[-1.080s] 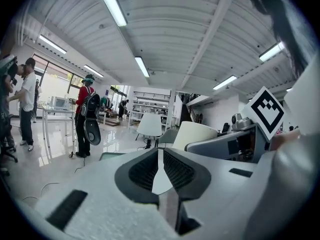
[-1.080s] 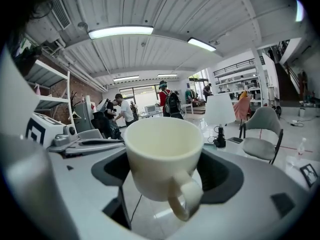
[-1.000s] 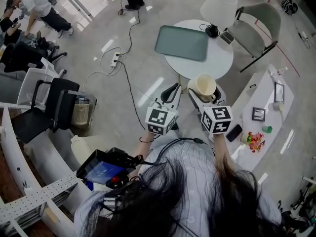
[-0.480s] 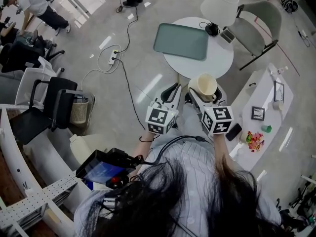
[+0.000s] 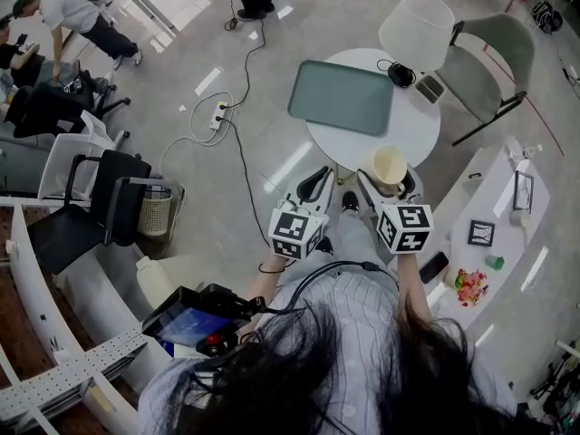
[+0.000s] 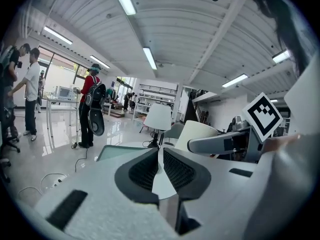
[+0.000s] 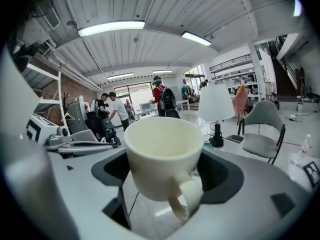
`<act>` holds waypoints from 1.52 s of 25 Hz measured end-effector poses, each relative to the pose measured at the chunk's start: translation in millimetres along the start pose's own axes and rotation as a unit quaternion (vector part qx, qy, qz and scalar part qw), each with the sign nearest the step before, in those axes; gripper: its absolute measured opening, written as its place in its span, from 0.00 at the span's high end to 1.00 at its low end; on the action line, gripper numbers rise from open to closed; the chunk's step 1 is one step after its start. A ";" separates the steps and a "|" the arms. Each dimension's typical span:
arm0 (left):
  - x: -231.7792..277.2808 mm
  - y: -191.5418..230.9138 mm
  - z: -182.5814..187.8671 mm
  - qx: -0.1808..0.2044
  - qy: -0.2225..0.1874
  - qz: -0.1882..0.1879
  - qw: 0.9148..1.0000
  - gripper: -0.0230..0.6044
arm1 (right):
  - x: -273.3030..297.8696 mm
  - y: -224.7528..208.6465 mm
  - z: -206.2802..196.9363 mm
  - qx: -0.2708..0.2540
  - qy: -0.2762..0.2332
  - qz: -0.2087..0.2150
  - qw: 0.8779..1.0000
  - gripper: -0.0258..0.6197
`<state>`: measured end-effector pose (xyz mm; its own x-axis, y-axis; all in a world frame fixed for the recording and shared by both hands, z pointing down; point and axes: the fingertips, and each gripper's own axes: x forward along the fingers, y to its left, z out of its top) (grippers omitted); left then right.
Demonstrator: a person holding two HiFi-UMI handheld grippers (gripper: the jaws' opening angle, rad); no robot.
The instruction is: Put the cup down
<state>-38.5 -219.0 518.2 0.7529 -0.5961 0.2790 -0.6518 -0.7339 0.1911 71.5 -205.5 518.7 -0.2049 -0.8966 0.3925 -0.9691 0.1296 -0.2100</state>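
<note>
Your right fingers (image 7: 222, 176) clamp the cup (image 7: 160, 149) upright, mouth up, handle toward you, held by the near edge of the round white worktop (image 5: 412, 139). Your left fingers (image 6: 140, 171) sit almost together, empty. A green tray (image 5: 340, 96) lies there.

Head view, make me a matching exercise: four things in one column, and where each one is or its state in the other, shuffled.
1. cup
2. tray
3. lamp
4. left gripper

A. lying flat on the round table
B. fingers closed, nothing between them
C. held by the right gripper
D. white, at the table's far edge

Pairs: 1-C, 2-A, 3-D, 4-B
</note>
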 end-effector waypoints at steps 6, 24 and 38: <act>54.5 12.8 5.5 -0.004 0.011 -0.002 1.000 0.90 | 44.9 -43.9 -0.4 0.009 0.024 -0.004 1.000 0.30; 187.5 71.8 2.7 -0.003 0.044 0.016 0.999 0.90 | 207.4 -143.6 -14.7 -0.023 0.088 0.006 0.996 0.30; 220.3 84.3 -20.5 -0.007 0.087 0.006 0.996 0.90 | 293.2 -183.6 -37.1 -0.031 0.124 -0.014 0.992 0.30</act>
<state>70.5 -405.5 615.0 0.7194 -0.5379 0.4395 -0.6624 -0.7218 0.2007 184.2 -476.4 705.6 -0.1982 -0.7689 0.6079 -0.9798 0.1389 -0.1437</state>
